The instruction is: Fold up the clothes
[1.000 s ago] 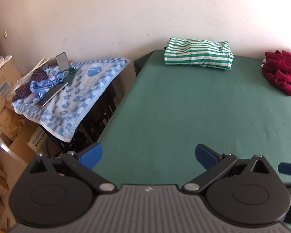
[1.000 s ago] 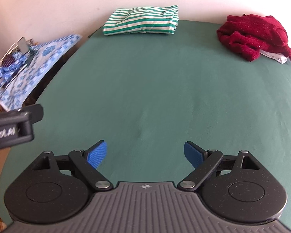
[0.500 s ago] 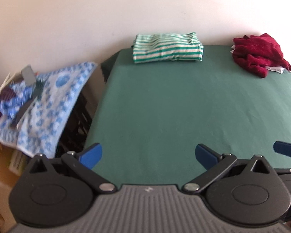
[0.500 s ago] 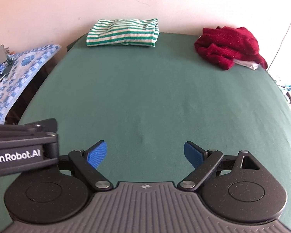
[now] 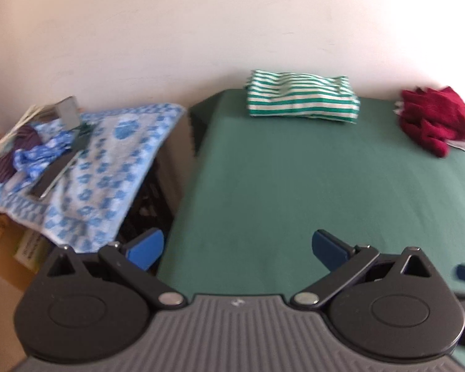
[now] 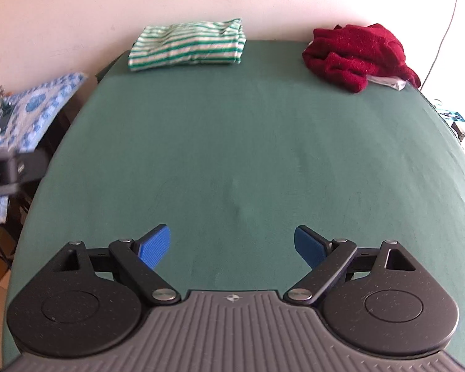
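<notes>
Green cloth covers the surface (image 6: 232, 142), its middle bare, likely kept as folding room. Far left against the wall, the striped garment (image 6: 186, 46) lies folded, apparently finished; far right, the red garment (image 6: 356, 52) sits crumpled, probably next. Left gripper (image 5: 237, 248) and right gripper (image 6: 232, 243) hover near the front edge, jaws spread and empty.

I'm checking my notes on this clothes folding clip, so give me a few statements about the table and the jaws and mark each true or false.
1. The striped garment lies folded at the table's far edge. True.
2. The red garment is neatly folded. False: it lies crumpled.
3. The right gripper has its jaws apart, holding nothing. True.
4. The left gripper grips the striped garment. False: its jaws are open and empty.
5. The green tablecloth is bare in the middle. True.
</notes>
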The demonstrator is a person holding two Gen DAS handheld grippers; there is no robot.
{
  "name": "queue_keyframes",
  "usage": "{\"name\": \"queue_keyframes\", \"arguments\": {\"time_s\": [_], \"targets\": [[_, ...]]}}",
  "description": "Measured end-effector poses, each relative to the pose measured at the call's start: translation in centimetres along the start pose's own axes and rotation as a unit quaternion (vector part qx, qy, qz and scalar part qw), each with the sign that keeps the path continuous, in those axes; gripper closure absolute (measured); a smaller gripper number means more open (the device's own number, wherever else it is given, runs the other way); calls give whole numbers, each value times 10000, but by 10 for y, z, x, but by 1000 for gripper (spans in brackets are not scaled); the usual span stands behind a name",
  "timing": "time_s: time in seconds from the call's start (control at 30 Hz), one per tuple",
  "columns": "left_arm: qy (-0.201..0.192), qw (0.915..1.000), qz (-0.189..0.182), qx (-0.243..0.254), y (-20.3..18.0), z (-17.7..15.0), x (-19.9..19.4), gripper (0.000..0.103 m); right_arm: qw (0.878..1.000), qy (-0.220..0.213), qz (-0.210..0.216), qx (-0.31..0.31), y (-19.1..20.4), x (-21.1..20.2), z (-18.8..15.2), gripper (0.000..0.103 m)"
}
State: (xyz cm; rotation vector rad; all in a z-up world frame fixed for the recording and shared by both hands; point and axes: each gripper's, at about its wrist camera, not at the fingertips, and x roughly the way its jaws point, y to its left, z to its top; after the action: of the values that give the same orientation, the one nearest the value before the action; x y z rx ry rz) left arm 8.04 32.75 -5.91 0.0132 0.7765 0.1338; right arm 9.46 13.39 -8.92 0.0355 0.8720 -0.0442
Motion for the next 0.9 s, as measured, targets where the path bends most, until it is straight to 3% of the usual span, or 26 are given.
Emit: {"name": "queue_keyframes", "arguments": {"time_s": [0.17,0.33,0.53,0.9], "targets": [[159,9998,109,-71,-8,-3,6,1,9993,-326,-21,187,-23,-7,17,13],[176,9996,210,46,-28,-10,4,1,9985,-289,379,284,-34,-6,19,13],[138,9996,171,163,-43,-18,1,1,9984,-257,468,187,-36,-4,14,14],[183,9997,93,106,-36,-24,5,1,9984,-333,447,16,-30,-5,10,14]]}}
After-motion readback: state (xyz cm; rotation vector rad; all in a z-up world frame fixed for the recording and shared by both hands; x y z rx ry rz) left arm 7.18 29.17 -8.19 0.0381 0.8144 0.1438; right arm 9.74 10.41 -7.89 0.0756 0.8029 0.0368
